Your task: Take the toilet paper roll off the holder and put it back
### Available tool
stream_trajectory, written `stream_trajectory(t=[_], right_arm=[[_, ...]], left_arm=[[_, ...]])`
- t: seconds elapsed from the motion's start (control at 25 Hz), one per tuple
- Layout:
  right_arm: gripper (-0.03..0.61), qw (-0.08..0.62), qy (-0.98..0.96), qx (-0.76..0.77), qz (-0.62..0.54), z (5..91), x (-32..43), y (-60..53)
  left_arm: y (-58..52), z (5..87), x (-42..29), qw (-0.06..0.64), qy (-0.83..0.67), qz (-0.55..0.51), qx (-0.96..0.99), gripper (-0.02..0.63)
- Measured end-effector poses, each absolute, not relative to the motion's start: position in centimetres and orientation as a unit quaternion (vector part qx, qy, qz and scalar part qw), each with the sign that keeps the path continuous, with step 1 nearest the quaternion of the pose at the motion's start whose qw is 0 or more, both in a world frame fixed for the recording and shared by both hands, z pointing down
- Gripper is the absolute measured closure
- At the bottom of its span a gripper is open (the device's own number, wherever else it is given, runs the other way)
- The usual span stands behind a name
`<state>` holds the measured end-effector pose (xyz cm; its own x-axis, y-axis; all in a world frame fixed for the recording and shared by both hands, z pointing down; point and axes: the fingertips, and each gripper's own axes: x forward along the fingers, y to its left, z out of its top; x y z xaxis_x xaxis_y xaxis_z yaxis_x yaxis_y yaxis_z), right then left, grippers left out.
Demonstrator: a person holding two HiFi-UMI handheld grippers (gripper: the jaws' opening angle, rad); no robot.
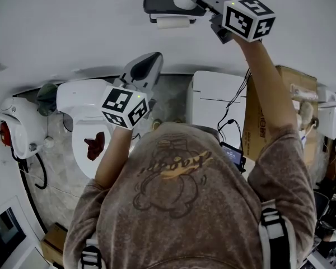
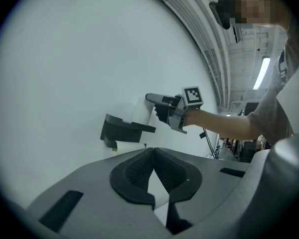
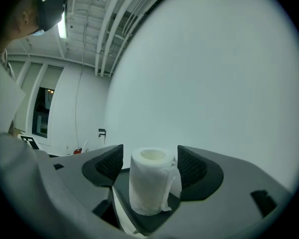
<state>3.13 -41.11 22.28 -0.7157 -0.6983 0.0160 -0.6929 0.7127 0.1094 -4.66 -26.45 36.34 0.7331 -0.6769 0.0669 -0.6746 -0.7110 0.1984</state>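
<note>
A white toilet paper roll (image 3: 149, 180) stands upright on the flat top of the dark wall holder (image 1: 159, 1). My right gripper (image 3: 150, 156) reaches up to it with one jaw on each side. The jaws stand open: a narrow gap shows at the left pad (image 3: 112, 163), and the right pad sits close to the roll's loose flap. In the left gripper view the roll (image 2: 141, 111) rises above the holder (image 2: 122, 131). More white paper (image 1: 172, 22) shows under the holder. My left gripper (image 1: 152, 60) hangs lower and to the left, shut on nothing.
A bare white wall carries the holder. Below stand a white toilet (image 1: 87, 128) with something red in its bowl, a white cabinet (image 1: 218, 102) and a cardboard box (image 1: 269, 111) to the right. A red-and-white fixture (image 1: 14, 130) is on the left wall.
</note>
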Motion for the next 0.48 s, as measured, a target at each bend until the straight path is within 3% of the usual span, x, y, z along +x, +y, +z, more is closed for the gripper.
stream_trajectory(t=[0.48], right_arm=[[0.273,0.006,-0.924,0.372,-0.09,18.2,6.0,-34.0]], left_arm=[[-24.9,35.7,-3.7,0.106,-0.346,-0.013,0.932,0.594]])
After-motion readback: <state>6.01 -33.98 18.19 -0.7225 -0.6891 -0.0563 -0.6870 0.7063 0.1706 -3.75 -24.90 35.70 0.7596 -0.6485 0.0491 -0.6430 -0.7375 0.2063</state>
